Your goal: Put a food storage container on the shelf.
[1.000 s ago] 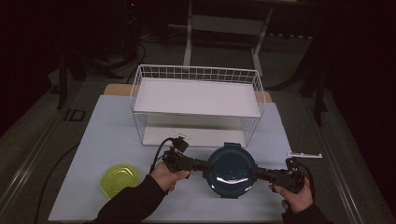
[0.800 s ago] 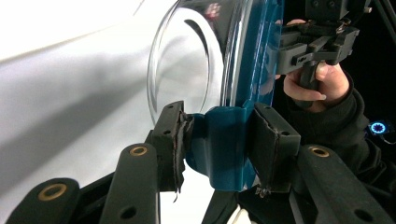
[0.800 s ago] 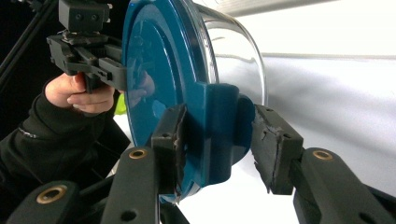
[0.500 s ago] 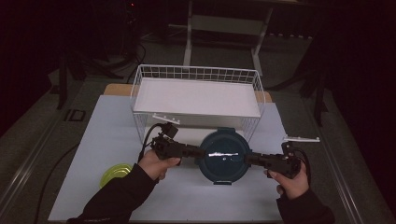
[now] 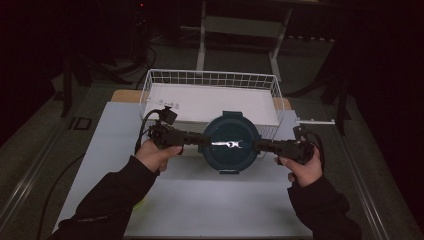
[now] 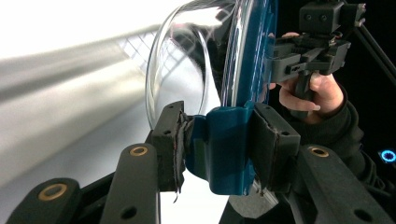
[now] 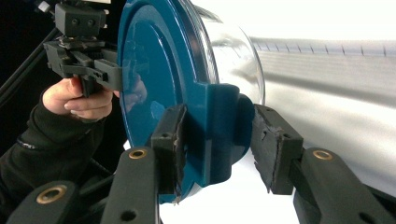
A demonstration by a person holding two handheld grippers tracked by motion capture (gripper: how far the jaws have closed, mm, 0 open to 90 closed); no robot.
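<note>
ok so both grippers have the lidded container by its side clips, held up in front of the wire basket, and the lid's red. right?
Not red: the high view shows a dark teal lid. The rest holds: left gripper and right gripper clamp the container's side clips in front of the wire basket.

White-topped table [image 5: 210, 205] under the lights, and on it sits a white wire basket [image 5: 212, 80], parked at the far edge. Down at the near left corner, well apart from the basket, a yellow-green thing [image 5: 142, 204] peeks out beside a dark sleeve, too hidden to identify.
</note>
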